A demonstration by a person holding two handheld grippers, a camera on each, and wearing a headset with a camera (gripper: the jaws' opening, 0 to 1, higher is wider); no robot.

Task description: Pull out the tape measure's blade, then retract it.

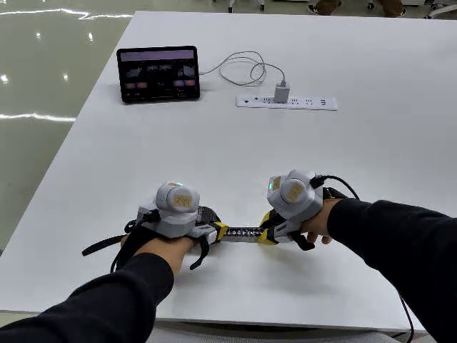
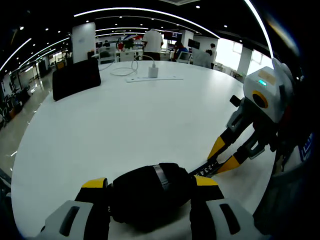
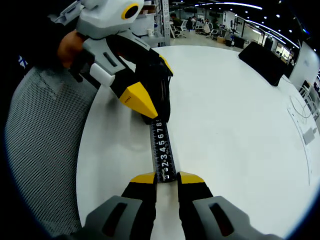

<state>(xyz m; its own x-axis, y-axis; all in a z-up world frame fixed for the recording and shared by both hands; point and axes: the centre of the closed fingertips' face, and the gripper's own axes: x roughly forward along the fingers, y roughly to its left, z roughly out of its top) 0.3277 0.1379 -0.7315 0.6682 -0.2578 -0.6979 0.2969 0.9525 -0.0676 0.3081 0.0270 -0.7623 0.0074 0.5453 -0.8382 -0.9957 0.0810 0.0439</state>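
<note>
While the left gripper [image 2: 150, 182] clamps the tape measure case [image 2: 145, 200] and the right gripper [image 3: 166, 178] pinches the blade [image 3: 161, 145] tip, a short length is out; retraction pending.

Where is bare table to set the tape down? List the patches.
Free: the wide middle of the table, bordered far by the tablet and power strip, near by the left gripper and right gripper; also the right side beyond the strip. Crowded: the near edge, around tape and blade.

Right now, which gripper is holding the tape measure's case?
The left gripper, clamped around the black case; the right gripper pinches only the numbered blade.
</note>
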